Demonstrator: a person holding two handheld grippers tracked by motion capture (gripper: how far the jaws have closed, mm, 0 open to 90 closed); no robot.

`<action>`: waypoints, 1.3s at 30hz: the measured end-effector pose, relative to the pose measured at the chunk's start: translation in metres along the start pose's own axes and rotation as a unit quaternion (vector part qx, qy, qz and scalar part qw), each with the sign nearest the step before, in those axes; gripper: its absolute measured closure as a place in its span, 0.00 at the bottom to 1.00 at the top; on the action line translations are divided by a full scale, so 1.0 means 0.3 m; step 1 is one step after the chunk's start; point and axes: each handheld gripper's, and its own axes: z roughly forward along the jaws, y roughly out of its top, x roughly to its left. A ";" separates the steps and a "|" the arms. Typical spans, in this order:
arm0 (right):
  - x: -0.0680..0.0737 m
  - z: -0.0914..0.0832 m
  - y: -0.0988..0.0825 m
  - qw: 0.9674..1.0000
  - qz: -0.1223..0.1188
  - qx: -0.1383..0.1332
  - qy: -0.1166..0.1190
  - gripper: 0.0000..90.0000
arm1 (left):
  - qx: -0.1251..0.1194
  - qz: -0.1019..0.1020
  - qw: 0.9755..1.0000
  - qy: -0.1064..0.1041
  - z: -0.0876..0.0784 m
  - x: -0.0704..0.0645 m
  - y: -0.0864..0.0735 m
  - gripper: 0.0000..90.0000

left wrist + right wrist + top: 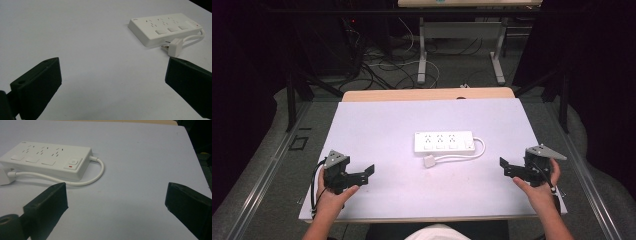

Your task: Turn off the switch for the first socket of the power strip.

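White plastic, the power strip [444, 141] lies flat near the middle of the table [377, 125], sockets up, its cord [477, 150] looping off the right end and back along the near side to the plug [430, 161], which lies loose just in front of the strip. Both grippers are well apart from it, one on each side.

My guess is the plug gets picked up next. It is small and lies flat on the table, so wide jaws coming in too shallow could nudge it aside, and the stiff cord could drag the light strip with it if nothing holds the strip down.

The left gripper [369, 171] is held low near the table's front-left, jaws apart and empty, pointing inward toward the strip. The right gripper [504, 166] mirrors it at the front-right, jaws wide apart, nothing between them. Each hand grips from behind, forearms coming in from the near edge.
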 end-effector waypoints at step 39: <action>0.089 0.040 0.061 0.997 -0.022 0.045 0.059 0.98 | 0.005 0.011 1.000 -0.001 -0.010 -0.024 -0.013 0.01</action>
